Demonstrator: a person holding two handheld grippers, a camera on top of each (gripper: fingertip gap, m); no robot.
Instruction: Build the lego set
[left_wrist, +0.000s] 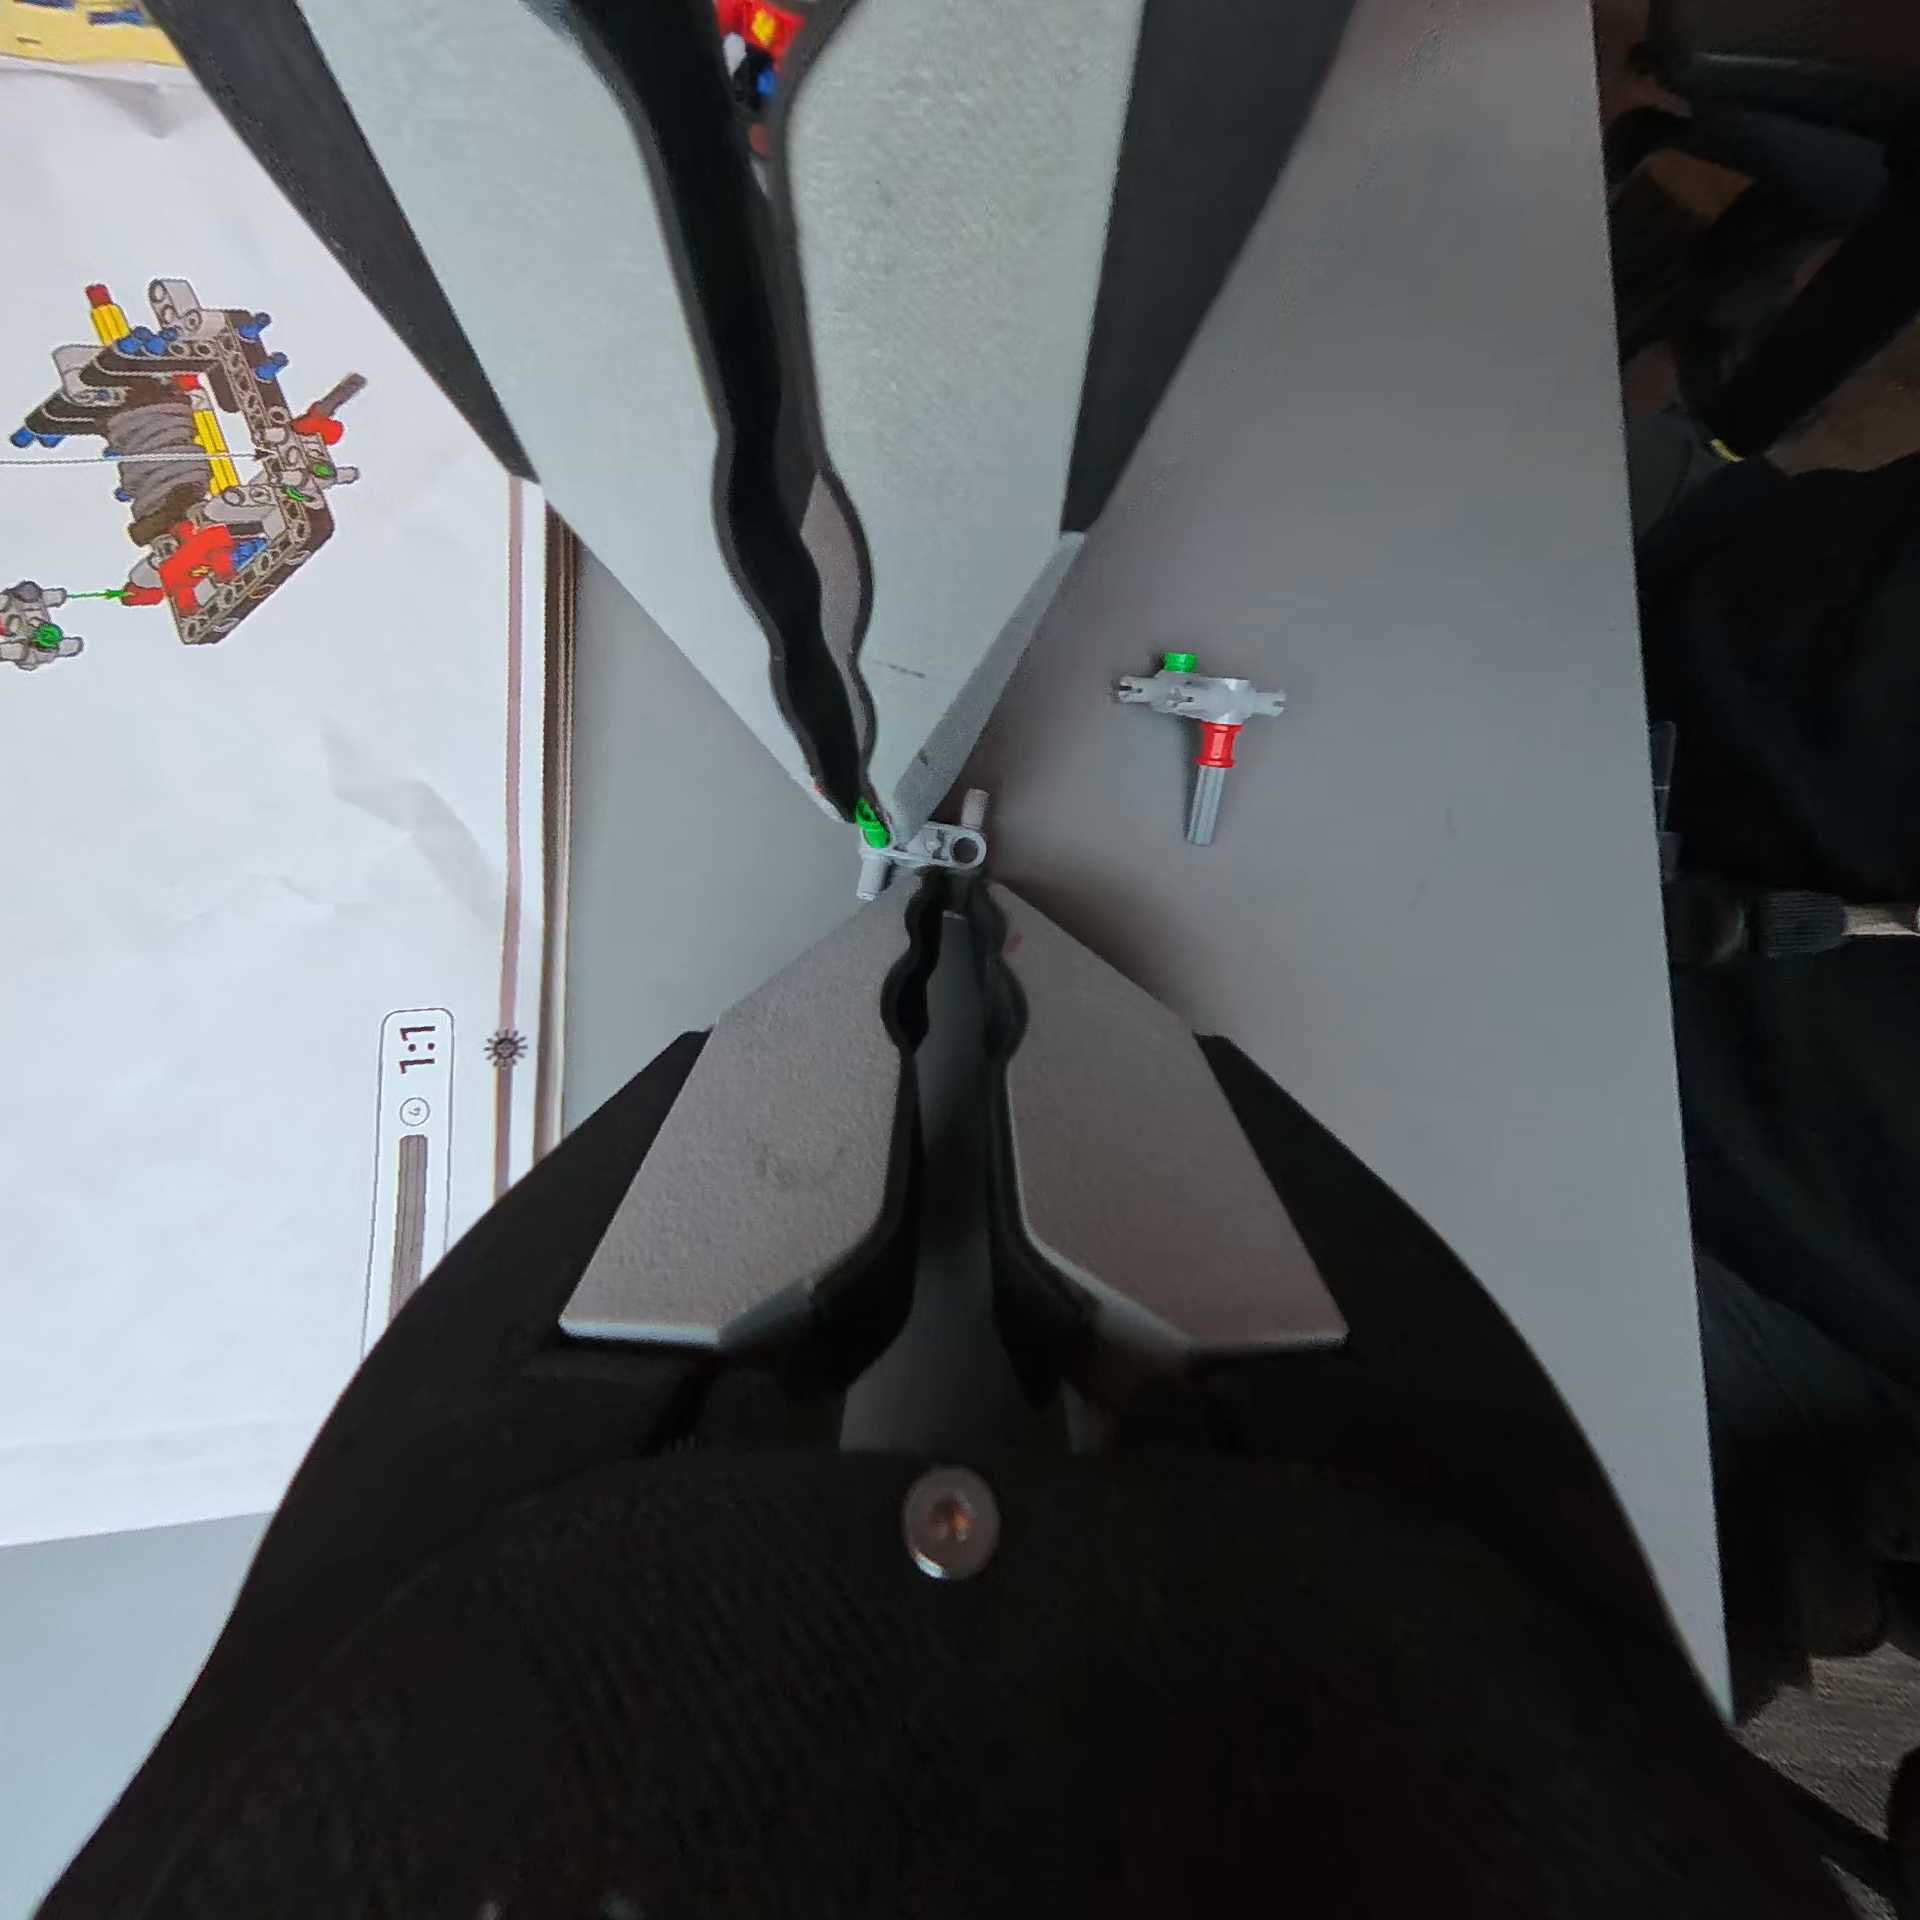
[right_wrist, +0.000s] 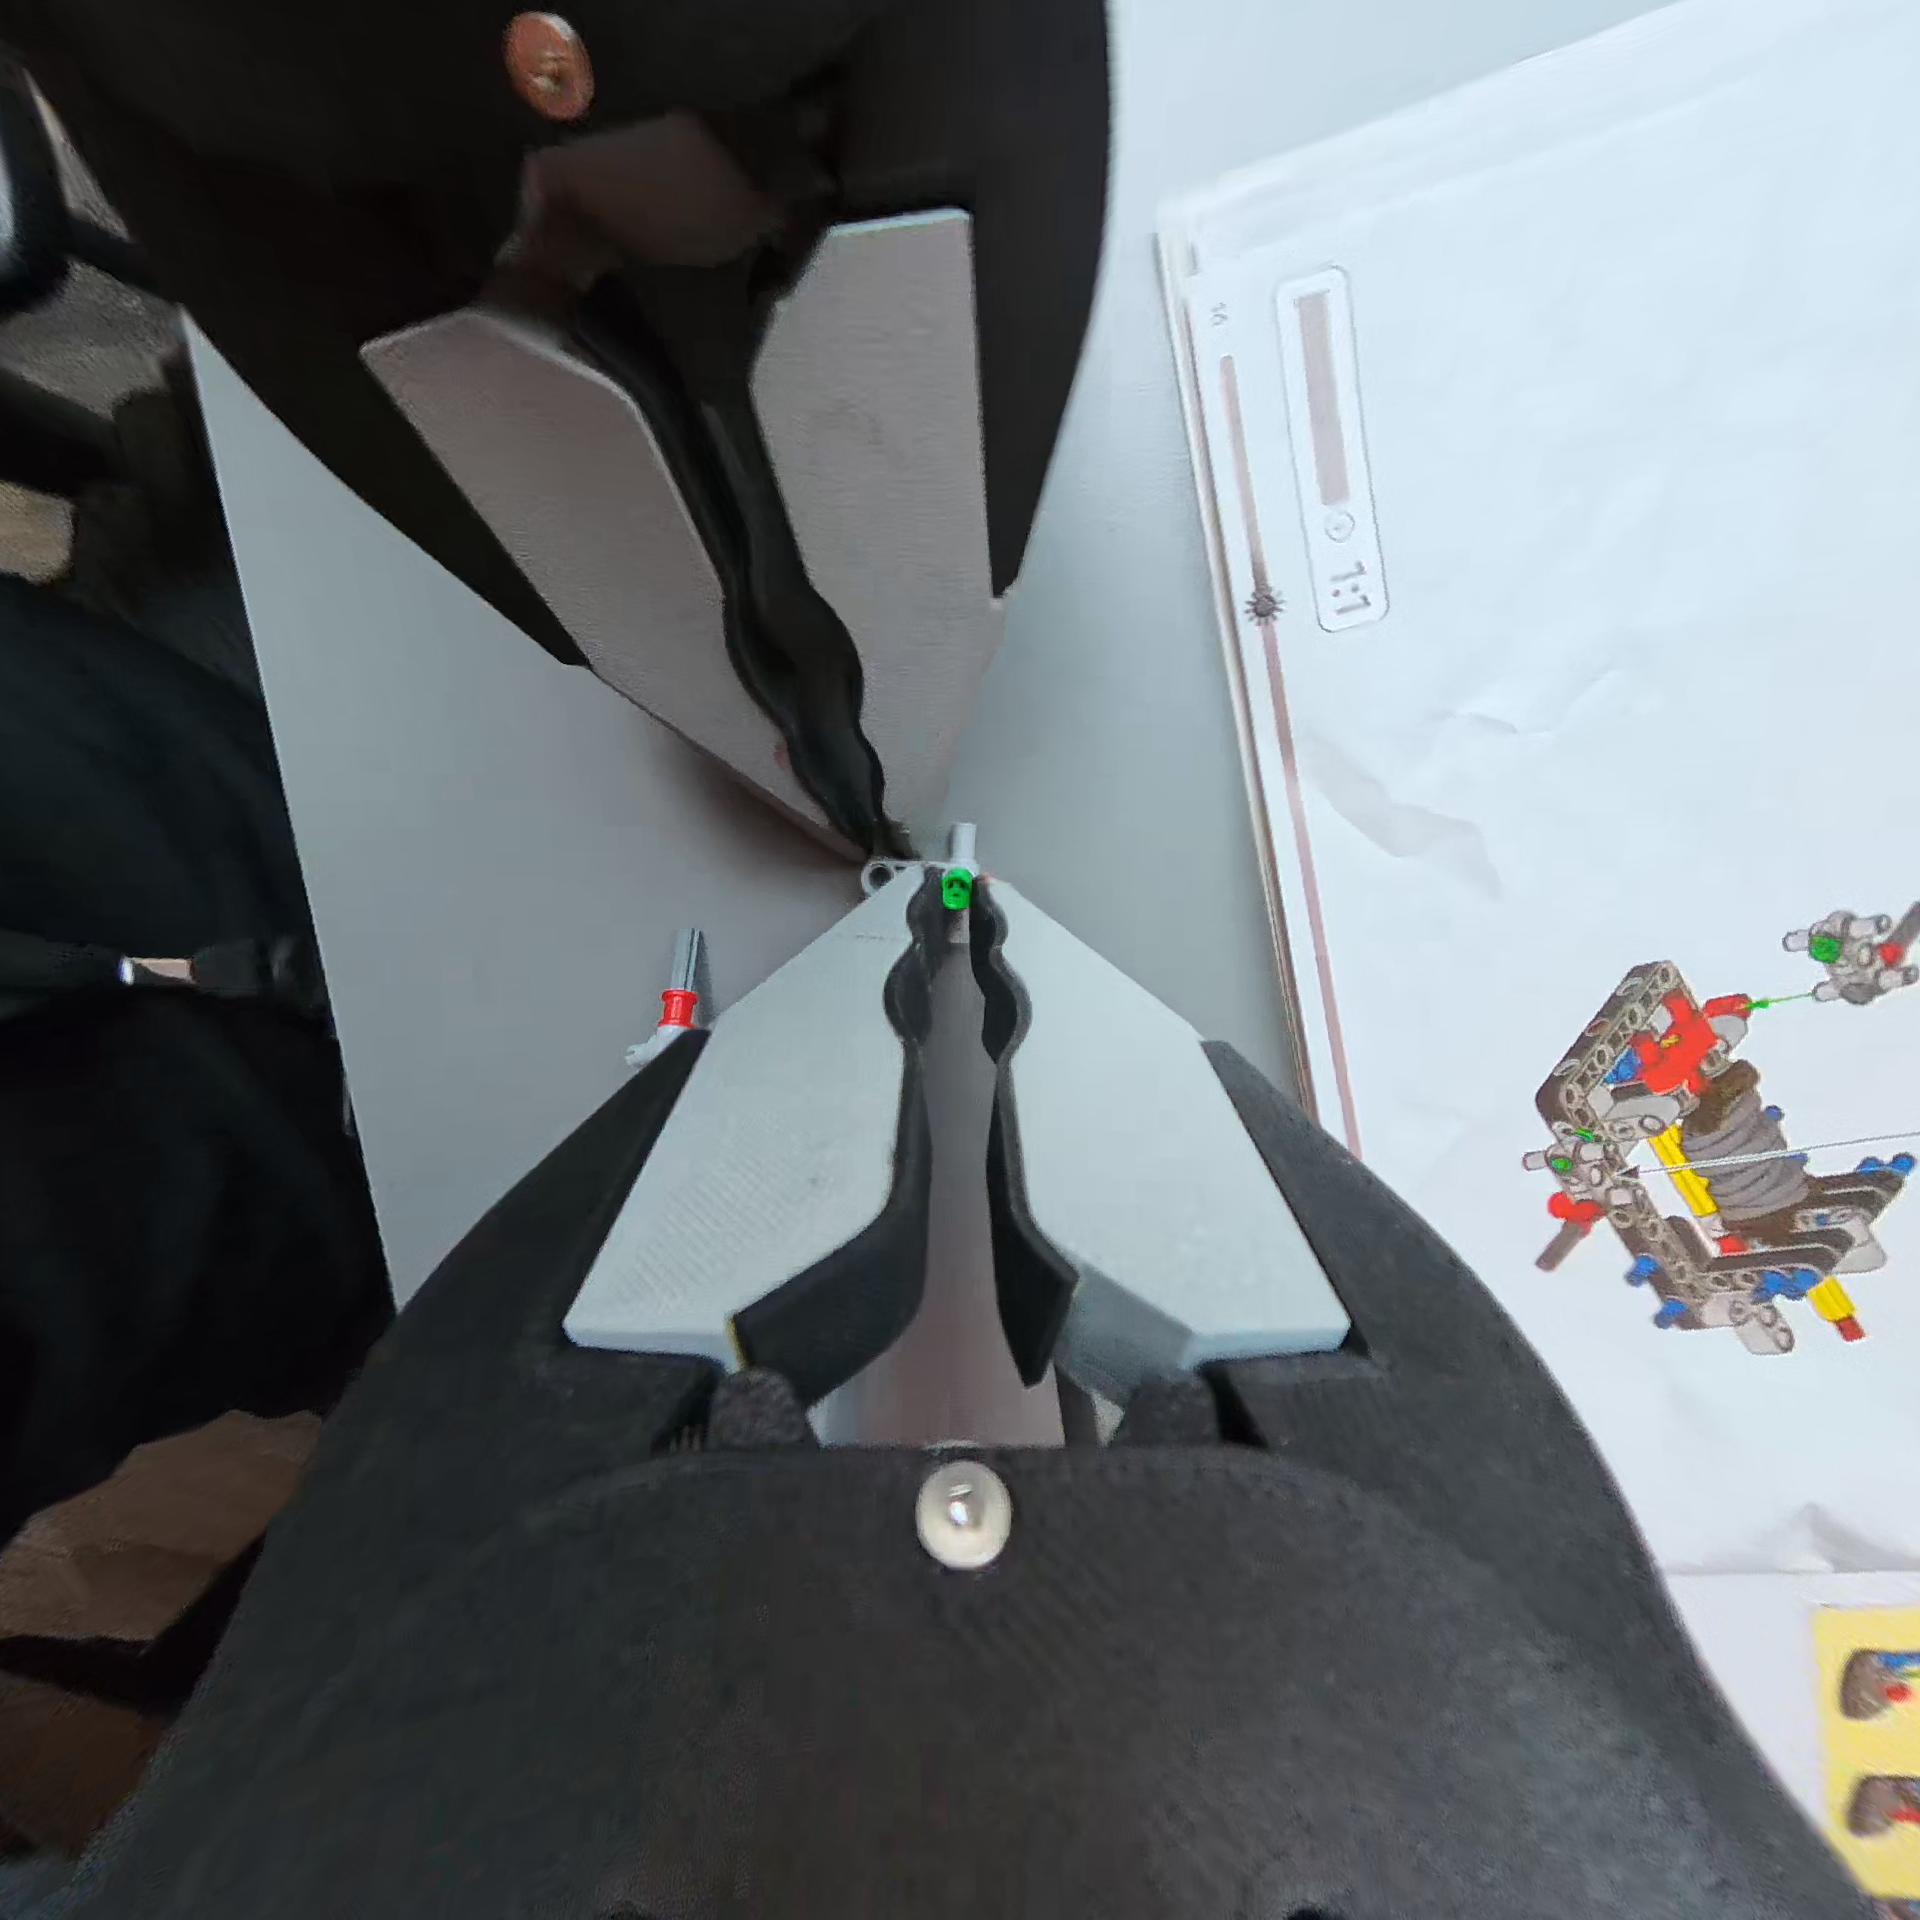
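My left gripper (left_wrist: 951, 896) is shut on a small grey connector (left_wrist: 940, 847) just above the grey table (left_wrist: 1382, 1039). My right gripper (right_wrist: 956, 914) is shut on a green pin (right_wrist: 956, 890), which also shows in the left wrist view (left_wrist: 871, 821). The two grippers meet tip to tip, and the pin touches the end of the connector (right_wrist: 883, 871). In the left wrist view the right gripper (left_wrist: 862, 802) comes in from the top; in the right wrist view the left gripper (right_wrist: 883, 831) does the same. A small grey sub-assembly with a red bush, a grey axle and a green pin (left_wrist: 1205, 727) lies on the table beside them, partly hidden in the right wrist view (right_wrist: 675, 997).
The open instruction booklet (left_wrist: 208, 883) lies on the table close to the grippers, and it shows in the right wrist view (right_wrist: 1558, 727) too. Red and black parts (left_wrist: 753, 31) show far off between the right gripper's fingers. The table's edge (left_wrist: 1662, 1039) borders a person's dark clothing.
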